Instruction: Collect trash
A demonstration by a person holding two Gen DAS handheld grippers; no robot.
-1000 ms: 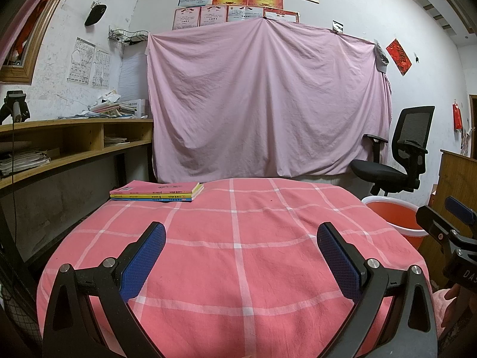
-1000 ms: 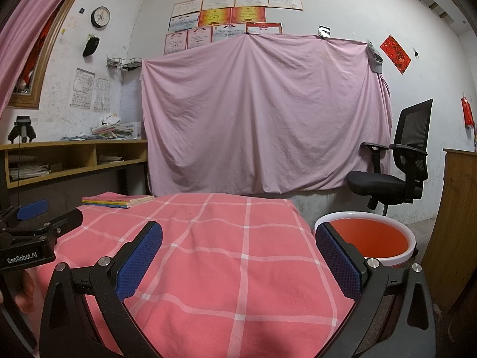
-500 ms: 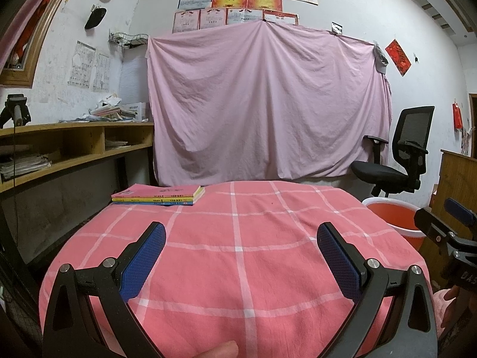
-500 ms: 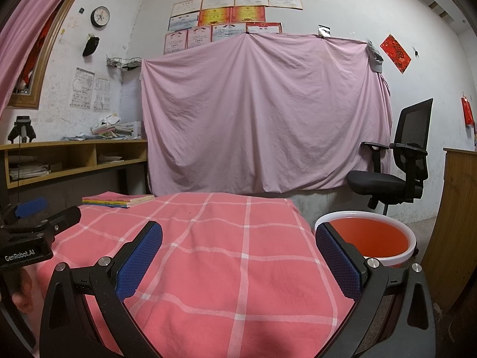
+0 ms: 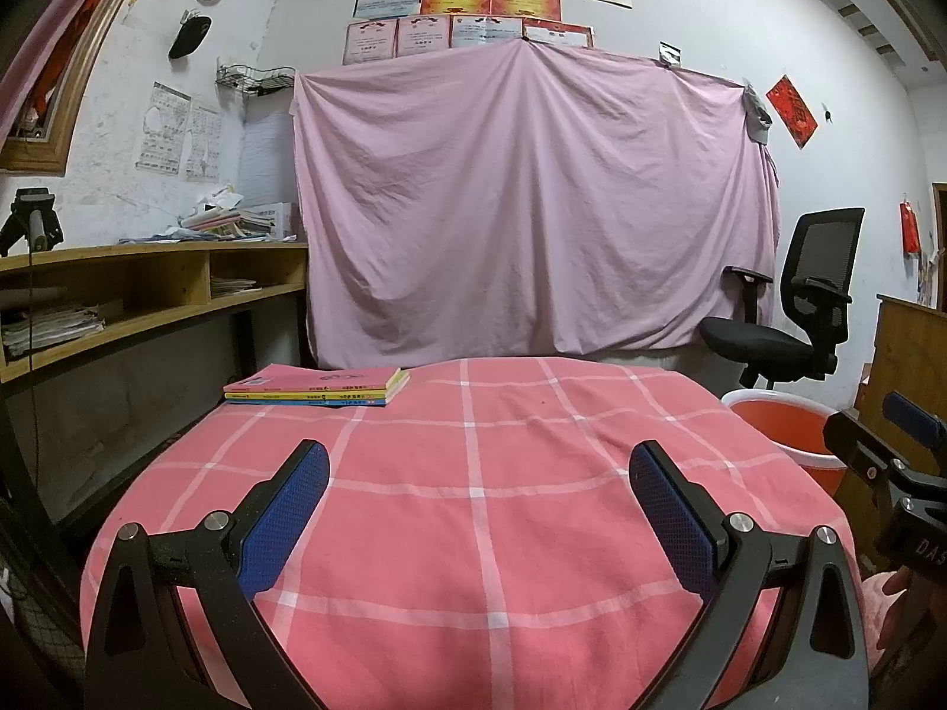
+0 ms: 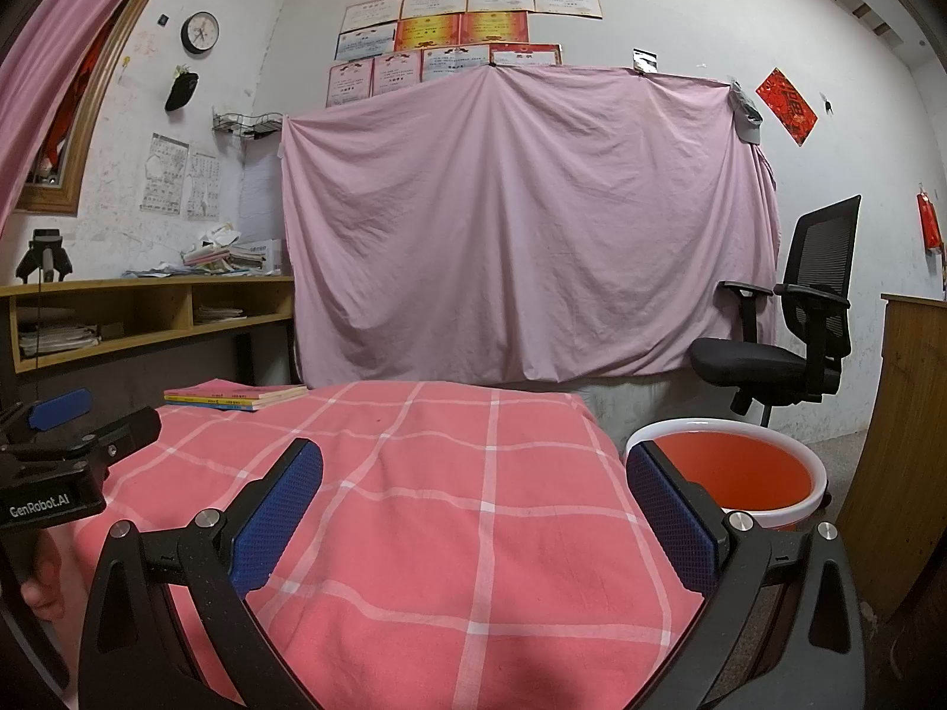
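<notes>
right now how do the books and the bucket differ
The books lie flat in a stack on the table's far left corner; the bucket stands on the floor off the table's right side. The books are flat and pink-topped; the bucket is round, orange inside, white-rimmed. Neither is touched by the tongs.

Left wrist view: the orange bucket [image 5: 781, 432] sits half hidden behind the table's [image 5: 473, 532] right edge, and the right gripper [image 5: 888, 461] is cut off by the frame. Right wrist view: the bucket's base is lost behind the gripper finger. The book spines [image 5: 313, 395] at the far left corner carry print too small to read. Wall certificates [image 6: 467, 18] are illegible too.
</notes>
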